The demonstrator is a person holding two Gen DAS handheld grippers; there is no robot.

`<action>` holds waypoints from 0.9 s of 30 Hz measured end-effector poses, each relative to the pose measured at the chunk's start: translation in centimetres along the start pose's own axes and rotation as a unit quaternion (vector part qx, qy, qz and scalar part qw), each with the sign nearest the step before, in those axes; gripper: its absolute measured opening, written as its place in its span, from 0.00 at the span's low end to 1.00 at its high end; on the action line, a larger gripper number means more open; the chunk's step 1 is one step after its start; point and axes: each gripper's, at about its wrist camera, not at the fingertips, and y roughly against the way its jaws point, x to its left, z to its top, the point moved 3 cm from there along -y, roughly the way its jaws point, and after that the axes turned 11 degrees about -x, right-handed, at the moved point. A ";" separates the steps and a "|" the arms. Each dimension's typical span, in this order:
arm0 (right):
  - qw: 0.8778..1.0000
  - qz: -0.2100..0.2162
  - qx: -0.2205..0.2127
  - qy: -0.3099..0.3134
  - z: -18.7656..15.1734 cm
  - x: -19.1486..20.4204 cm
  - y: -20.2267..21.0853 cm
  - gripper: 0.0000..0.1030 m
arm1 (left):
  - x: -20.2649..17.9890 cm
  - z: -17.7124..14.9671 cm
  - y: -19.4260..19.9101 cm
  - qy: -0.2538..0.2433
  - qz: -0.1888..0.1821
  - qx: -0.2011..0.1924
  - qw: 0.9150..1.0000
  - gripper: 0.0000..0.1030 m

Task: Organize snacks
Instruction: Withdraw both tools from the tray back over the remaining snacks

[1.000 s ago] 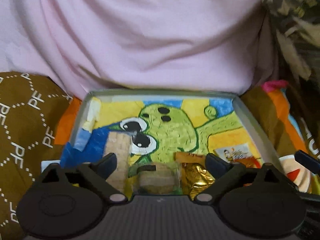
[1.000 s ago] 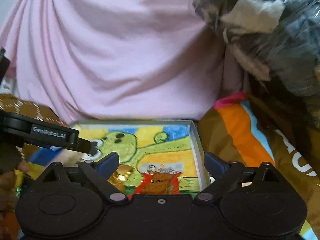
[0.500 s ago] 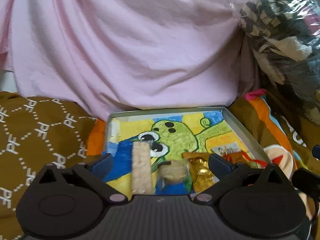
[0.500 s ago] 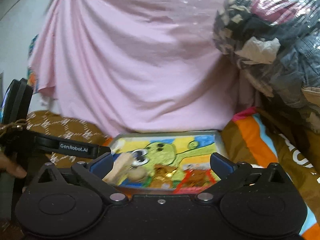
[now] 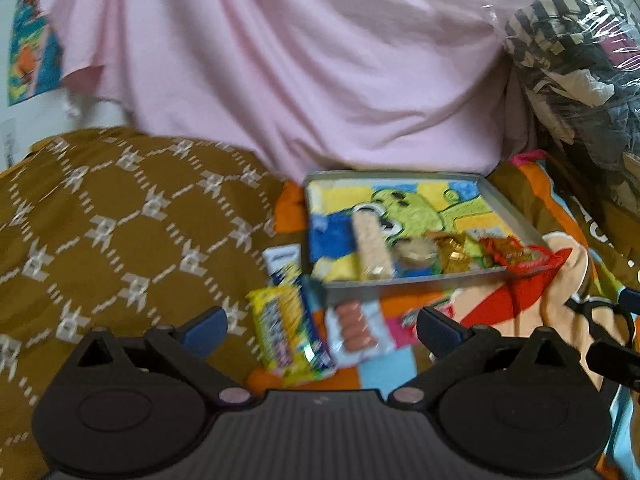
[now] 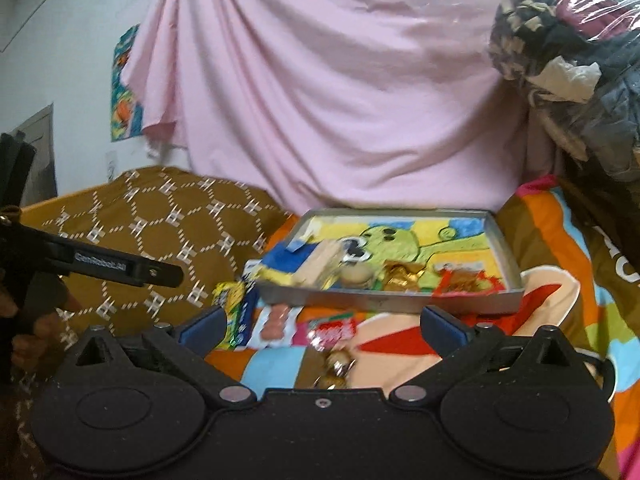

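Left wrist view: the left gripper (image 5: 322, 322) is seen with fingers apart, nothing between them. Ahead, a yellow packet (image 5: 286, 334) and a sausage packet (image 5: 356, 330) are left on the bedspread (image 5: 120, 232), outside the tray (image 5: 516, 216). Inside the tray, a wafer bar (image 5: 370, 246), a round biscuit (image 5: 416, 254), gold sweets (image 5: 454, 254) and a red packet (image 5: 518, 258) are already lined up. Roughly half appears done. The right gripper (image 6: 320, 326) is likewise spread and empty. Labels are blurred.

A bright striped blanket (image 6: 560, 280) covers the bed. On it sit a grey tray (image 6: 380, 300), a yellow packet (image 5: 280, 332) and a pink-sweets packet (image 5: 356, 332).
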 end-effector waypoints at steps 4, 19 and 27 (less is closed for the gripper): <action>1.000 0.013 0.021 0.006 -1.5 1.5 0.8 0.99 | 1.7 -1.4 2.1 0.010 0.005 0.007 1.000 1.00; 0.994 0.013 0.109 0.006 -7.3 4.6 1.4 0.99 | 4.4 -6.9 4.6 0.004 0.032 0.055 0.998 1.00; 0.990 0.018 0.139 -0.023 -8.4 5.2 -0.4 0.99 | 4.1 -9.0 3.5 0.005 0.019 0.099 0.995 1.00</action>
